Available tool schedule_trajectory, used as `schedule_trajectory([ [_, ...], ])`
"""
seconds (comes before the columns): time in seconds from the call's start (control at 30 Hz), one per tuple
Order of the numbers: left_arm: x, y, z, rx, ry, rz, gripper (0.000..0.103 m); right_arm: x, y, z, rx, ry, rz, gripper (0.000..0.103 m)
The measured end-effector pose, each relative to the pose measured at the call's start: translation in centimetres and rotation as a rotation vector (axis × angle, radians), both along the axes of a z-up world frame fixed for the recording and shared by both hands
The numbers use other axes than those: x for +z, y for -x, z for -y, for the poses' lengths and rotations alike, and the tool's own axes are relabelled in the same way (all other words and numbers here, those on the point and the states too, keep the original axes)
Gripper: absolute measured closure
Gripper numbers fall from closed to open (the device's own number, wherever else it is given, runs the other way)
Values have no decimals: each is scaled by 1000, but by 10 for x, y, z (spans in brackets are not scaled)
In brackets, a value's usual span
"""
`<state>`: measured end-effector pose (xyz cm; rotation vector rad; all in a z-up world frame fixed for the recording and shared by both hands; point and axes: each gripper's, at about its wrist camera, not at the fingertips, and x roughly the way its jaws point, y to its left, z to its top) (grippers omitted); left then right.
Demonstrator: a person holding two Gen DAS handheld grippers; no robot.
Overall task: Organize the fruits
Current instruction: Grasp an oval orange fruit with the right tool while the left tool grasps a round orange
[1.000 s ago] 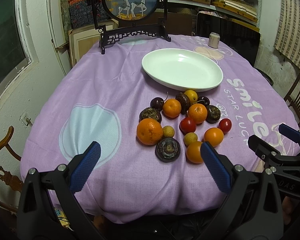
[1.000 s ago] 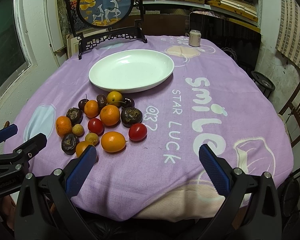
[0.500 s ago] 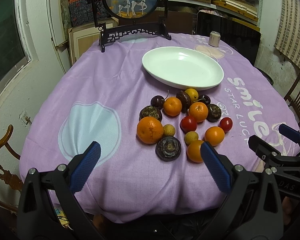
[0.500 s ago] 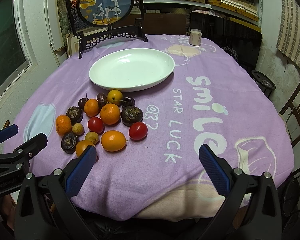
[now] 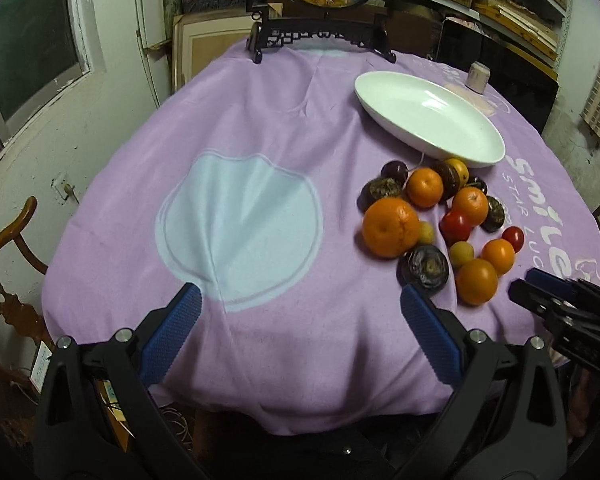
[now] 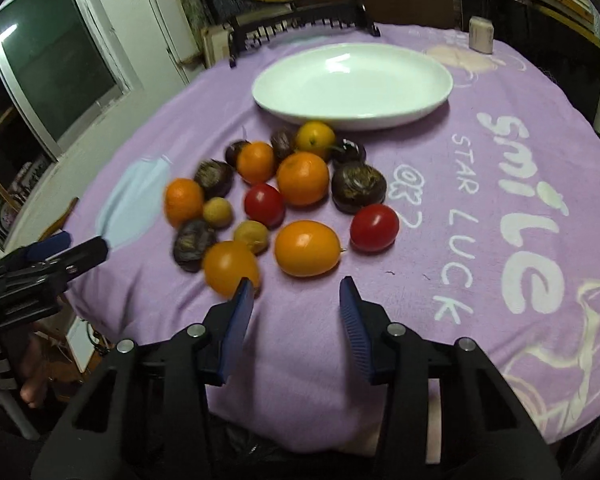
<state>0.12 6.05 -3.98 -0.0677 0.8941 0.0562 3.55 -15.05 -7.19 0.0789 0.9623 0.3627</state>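
Note:
Several fruits lie in a cluster on the purple tablecloth point(image 5: 260, 128): oranges, red tomatoes, dark wrinkled passion fruits and small yellow fruits. An oval orange fruit point(image 6: 307, 248) lies just ahead of my right gripper point(image 6: 296, 294), which is open and empty, its jaws narrower than before. A large orange point(image 5: 390, 227) sits at the cluster's left in the left wrist view. My left gripper point(image 5: 300, 304) is open and empty, over the pale blue patch left of the fruits. An empty white oval plate point(image 6: 352, 84) point(image 5: 428, 120) lies beyond the cluster.
A framed round picture on a dark stand point(image 5: 324, 36) stands at the table's far edge. A small can point(image 6: 481, 34) stands at the far right. A wooden chair point(image 5: 8, 264) is left of the table. Shelves line the back wall.
My right gripper has moved forward and left toward the fruits and its jaws have narrowed. My left gripper has swung left, so the fruits now sit at its right.

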Motion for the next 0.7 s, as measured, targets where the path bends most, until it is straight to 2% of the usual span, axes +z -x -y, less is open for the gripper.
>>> schedule_trajectory([
  [0.13,-6,-5,7,-40,6,-17,2,-14,-20,-7,-1,40,-24,56],
  [0.23,-17,-13,13,-59,4,-52,2,-17,-34,-14,0,86,12,57],
  [0.27,-20,-16,14,-58,2,-62,2,-17,-37,-14,2,93,16,62],
  [0.4,-30,-29,12,-46,26,-95,2,-16,-34,-10,20,98,23,64],
  [0.53,-25,-40,15,-84,108,-96,2,-15,-23,1,7,103,31,64],
  [0.6,-21,-47,23,-91,97,-80,2,-17,-20,3,-1,103,33,64],
  [0.63,-19,-52,28,-92,84,-75,4,-17,-18,3,-2,102,36,64],
  [0.7,-21,-63,34,-89,82,-91,19,-16,-14,2,3,109,42,64],
])
